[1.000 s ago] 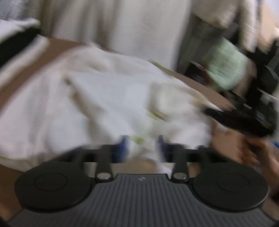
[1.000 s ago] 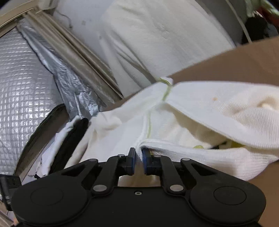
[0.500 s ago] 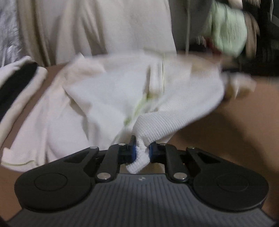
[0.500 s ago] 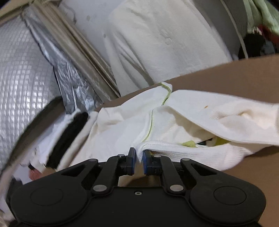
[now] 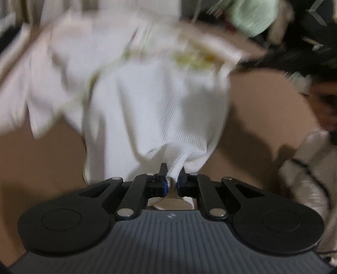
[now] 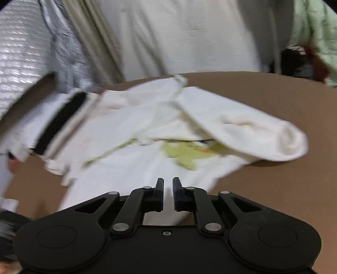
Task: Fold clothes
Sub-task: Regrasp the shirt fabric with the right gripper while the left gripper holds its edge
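White garment (image 5: 151, 109) spread on brown tabletop (image 5: 263, 109), bunched edge pinched in left gripper (image 5: 172, 179), jaws having just closed tight on cloth. Seen only from right wrist: green print (image 6: 183, 152), sleeve folded across; right gripper (image 6: 168, 194) just above near hem, jaws having just opened slightly, narrow gap, nothing visibly clamped. Beyond: black-and-white folded cloth (image 6: 56, 122), silver quilted sheet (image 6: 23, 54), pale green fabric (image 5: 252, 14). Heavy blur.

Brown tabletop (image 6: 263, 101) fills near ground. Far side: pale cream hanging fabric (image 6: 179, 38). Far left: silver quilted foil sheet (image 6: 23, 48). Far right: light green cloth (image 6: 313, 27). Dim, soft indoor light.
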Demonstrator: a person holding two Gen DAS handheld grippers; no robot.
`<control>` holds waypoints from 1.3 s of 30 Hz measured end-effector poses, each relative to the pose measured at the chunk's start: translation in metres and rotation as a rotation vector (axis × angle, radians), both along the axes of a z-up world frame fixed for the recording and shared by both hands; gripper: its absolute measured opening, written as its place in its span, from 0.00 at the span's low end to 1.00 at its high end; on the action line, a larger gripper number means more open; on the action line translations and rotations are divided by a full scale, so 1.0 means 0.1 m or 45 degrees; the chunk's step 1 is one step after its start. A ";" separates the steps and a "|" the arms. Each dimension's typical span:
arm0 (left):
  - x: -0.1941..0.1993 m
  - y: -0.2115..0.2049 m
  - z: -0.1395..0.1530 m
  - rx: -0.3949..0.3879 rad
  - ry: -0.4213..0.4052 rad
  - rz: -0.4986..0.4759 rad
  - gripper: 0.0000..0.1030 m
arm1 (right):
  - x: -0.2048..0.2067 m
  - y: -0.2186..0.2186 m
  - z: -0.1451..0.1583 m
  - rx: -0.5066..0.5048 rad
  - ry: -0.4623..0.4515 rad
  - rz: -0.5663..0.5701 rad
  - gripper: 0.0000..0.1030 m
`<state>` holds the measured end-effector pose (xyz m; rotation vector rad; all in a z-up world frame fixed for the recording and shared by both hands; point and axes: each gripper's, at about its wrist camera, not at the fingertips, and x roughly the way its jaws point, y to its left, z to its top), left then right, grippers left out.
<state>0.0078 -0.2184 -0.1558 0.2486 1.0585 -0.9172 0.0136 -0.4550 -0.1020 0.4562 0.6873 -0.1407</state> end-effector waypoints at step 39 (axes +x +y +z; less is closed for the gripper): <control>1.59 0.54 0.38 -0.268 -0.482 0.624 0.06 | 1.12 1.90 -0.70 -0.495 0.090 0.458 0.14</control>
